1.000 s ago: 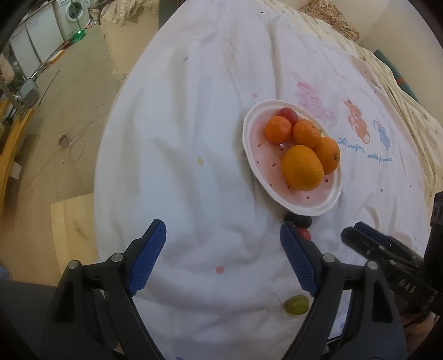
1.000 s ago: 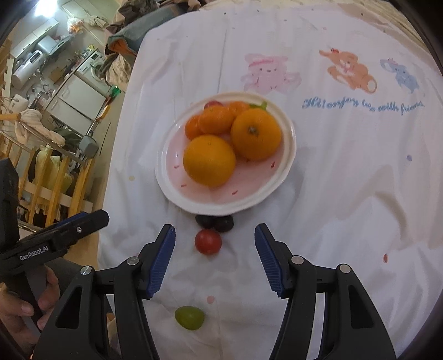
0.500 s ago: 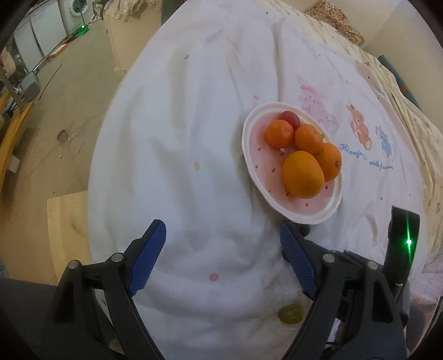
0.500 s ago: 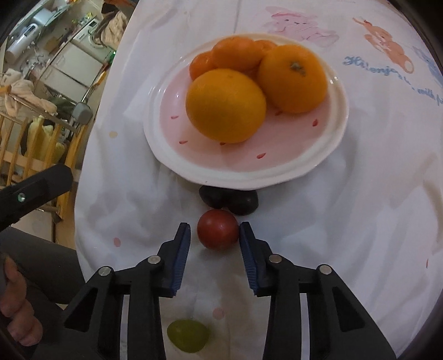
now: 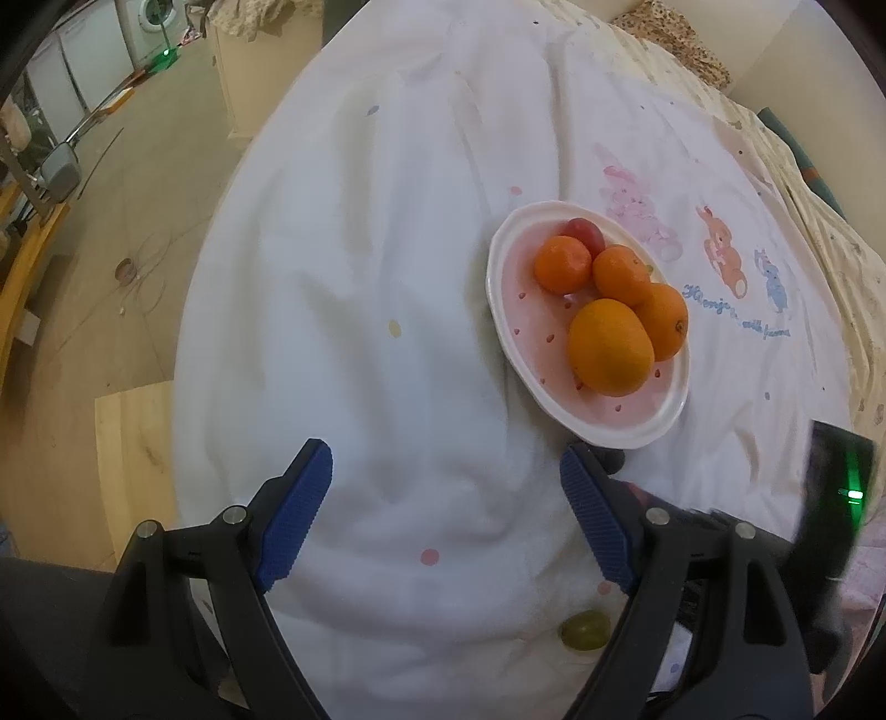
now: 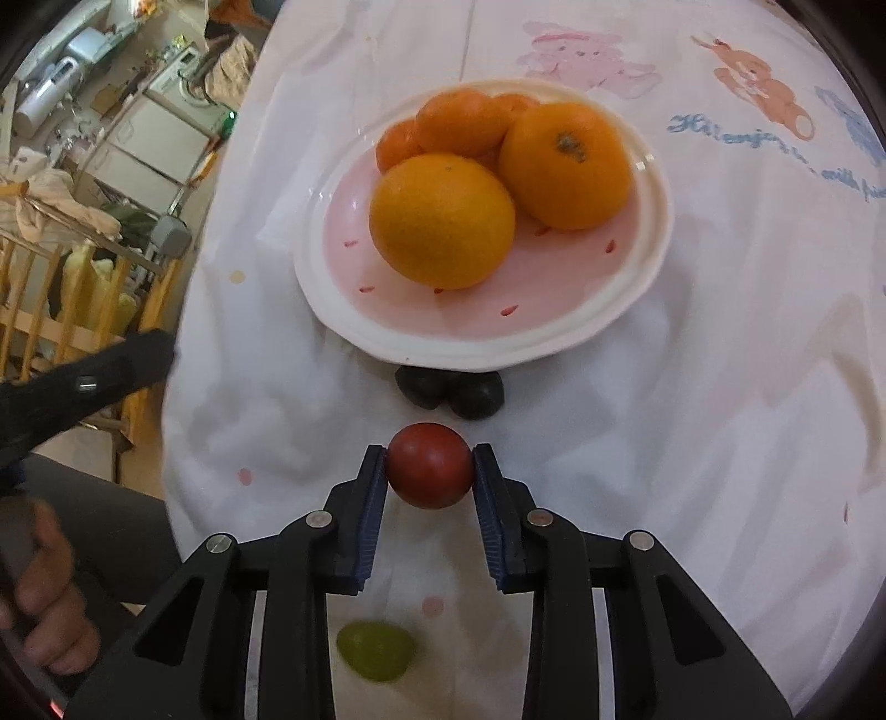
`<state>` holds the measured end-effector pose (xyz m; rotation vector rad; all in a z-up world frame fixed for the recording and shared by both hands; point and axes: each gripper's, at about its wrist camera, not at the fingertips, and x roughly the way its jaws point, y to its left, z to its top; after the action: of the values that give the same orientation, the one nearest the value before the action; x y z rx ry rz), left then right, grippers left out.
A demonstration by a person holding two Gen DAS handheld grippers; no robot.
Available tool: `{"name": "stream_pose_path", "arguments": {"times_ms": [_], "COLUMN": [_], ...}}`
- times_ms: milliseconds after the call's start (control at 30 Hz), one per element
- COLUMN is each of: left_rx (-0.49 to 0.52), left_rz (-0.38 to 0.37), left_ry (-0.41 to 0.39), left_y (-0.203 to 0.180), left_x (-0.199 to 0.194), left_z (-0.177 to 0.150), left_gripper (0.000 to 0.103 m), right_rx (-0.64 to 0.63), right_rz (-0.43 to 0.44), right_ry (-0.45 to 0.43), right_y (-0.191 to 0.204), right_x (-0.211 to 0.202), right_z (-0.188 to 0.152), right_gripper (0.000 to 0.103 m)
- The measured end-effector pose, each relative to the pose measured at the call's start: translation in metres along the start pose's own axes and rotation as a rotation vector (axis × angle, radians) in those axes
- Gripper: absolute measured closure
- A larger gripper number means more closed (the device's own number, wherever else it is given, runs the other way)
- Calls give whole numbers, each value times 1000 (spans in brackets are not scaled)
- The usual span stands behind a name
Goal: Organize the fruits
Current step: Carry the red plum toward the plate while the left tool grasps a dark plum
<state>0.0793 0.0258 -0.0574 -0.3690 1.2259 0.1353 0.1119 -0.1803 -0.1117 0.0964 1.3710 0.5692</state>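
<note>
Gripping step, right wrist view: right gripper (image 6: pixel 429 465) has just been closing, and its blue pads (image 6: pixel 374 487) now press both sides of the red tomato (image 6: pixel 430 465), which sits on the cloth just short of the plate (image 6: pixel 482 349). Two dark fruits (image 6: pixel 449 390) lie touching the plate's near rim, directly on the line to it; a green grape (image 6: pixel 375 657) lies nearer the camera, under the gripper. My judgement: lift straight up first, clear the dark pair and the rim, then set down on the bare pink patch beside the big orange (image 6: pixel 442 220). Squeeze lightly; the skin looks soft. A hand (image 6: pixel 47 603) shows at lower left.

Left wrist view: left gripper (image 5: pixel 446 520) hangs with fingers wide apart, nothing between them, over bare cloth. Plate carries four oranges and one red fruit (image 5: pixel 584 234).

Surface: white rumpled bedspread (image 5: pixel 387 249) with cartoon animals, soft, so fruit may roll. Room: tan floor (image 5: pixel 111 221), washing machine (image 5: pixel 152 11), wooden rails.
</note>
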Motion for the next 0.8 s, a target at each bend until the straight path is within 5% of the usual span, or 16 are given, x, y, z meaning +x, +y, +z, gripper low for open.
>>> {"name": "stream_pose_path", "arguments": {"times_ms": [500,600,800], "left_rx": [109,131,254], "left_rz": [2,-14,-20], "left_ry": [41,80,113], "left_y": [-21,-28,-61], "left_x": [18,26,46], "left_z": [-11,-14,-22], "left_gripper": [24,39,46], "right_rx": [132,173,201], "right_rz": [22,37,40], "right_ry": [-148,-162,-184], "right_y": [-59,-70,-81], "right_x": [-85,-87,-95], "right_z": [-16,-16,-21], "right_gripper": [70,70,70]}}
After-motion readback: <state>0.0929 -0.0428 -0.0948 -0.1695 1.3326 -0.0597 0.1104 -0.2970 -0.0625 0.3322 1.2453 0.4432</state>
